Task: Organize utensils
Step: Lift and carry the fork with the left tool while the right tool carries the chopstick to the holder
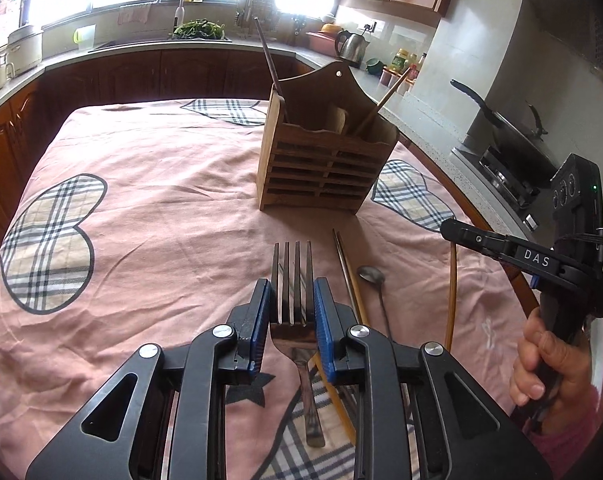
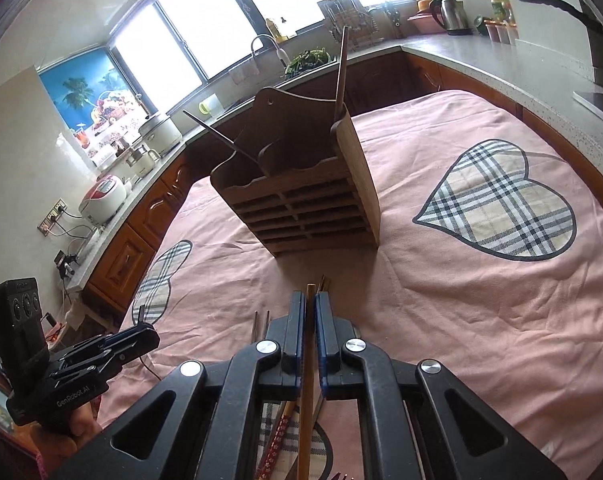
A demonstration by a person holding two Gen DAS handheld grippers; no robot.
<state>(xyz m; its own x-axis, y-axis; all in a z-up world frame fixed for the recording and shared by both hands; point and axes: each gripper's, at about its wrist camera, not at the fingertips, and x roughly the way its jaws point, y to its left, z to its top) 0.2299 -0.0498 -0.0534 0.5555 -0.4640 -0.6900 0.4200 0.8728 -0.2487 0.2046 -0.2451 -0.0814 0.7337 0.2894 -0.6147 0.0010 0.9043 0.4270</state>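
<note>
A wooden utensil holder (image 1: 321, 160) stands on the pink tablecloth (image 1: 161, 220) with chopsticks sticking out of it; it also shows in the right wrist view (image 2: 301, 200). My left gripper (image 1: 292, 312) is shut on a metal fork (image 1: 293, 280), tines forward, above the cloth. My right gripper (image 2: 310, 320) is shut on a brown chopstick (image 2: 307, 380); in the left wrist view that gripper (image 1: 449, 230) holds the chopstick (image 1: 452, 292) hanging down. A metal spoon (image 1: 375, 280) and a pair of chopsticks (image 1: 347, 268) lie on the cloth right of the fork.
More chopsticks and utensils (image 2: 277, 436) lie under my right gripper. The table is ringed by kitchen counters (image 1: 141, 46) with a sink, kettle (image 1: 351, 46), rice cookers (image 2: 103, 200) and a stove with a pan (image 1: 513, 128).
</note>
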